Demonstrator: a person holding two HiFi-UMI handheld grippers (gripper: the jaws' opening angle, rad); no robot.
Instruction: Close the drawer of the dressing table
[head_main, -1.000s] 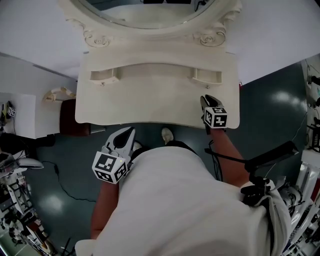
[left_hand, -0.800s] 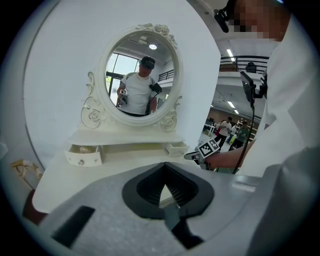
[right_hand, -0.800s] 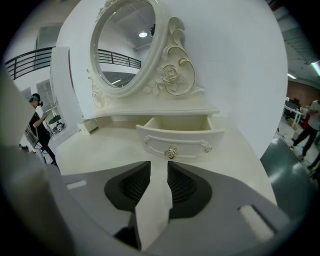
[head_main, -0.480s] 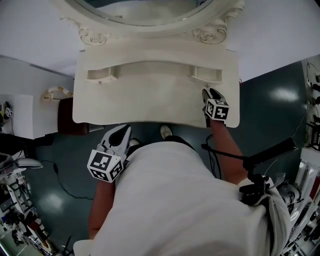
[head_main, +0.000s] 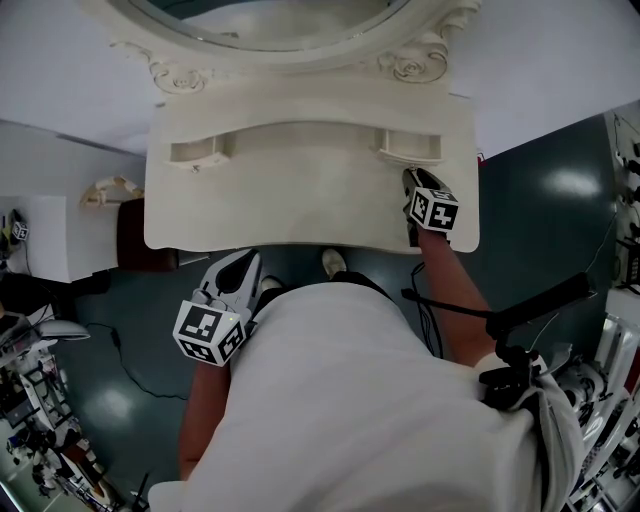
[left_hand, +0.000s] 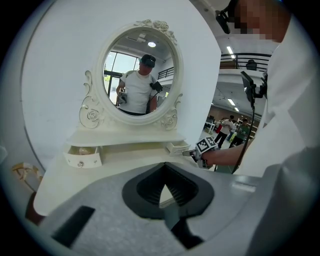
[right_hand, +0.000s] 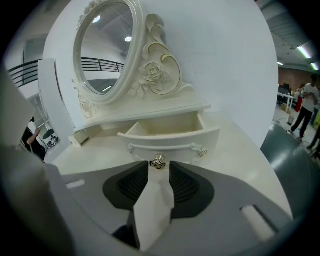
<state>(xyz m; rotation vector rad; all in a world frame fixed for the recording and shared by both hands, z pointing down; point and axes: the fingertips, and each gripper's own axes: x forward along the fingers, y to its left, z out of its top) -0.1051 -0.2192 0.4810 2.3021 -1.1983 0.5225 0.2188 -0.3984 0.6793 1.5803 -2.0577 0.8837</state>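
The cream dressing table (head_main: 300, 205) has two small drawers pulled out under its mirror shelf. My right gripper (head_main: 411, 178) reaches over the tabletop to the right drawer (head_main: 408, 148). In the right gripper view the drawer's curved front (right_hand: 172, 141) stands open just ahead, and its metal knob (right_hand: 158, 161) sits at the tips of my right gripper (right_hand: 159, 168). The jaws are closing, with a gap still on both sides of the knob. My left gripper (head_main: 248, 264) hangs shut and empty in front of the table's edge. The left drawer (left_hand: 82, 156) is open too, with something pale inside.
An oval mirror (left_hand: 140, 75) in a carved frame stands at the back of the table against a white wall. A dark red stool (head_main: 135, 235) sits to the table's left. Cables and equipment stands crowd the dark floor (head_main: 540, 200) at both sides.
My right gripper has moved forward across the tabletop toward the right drawer. The left gripper has stayed where it was.
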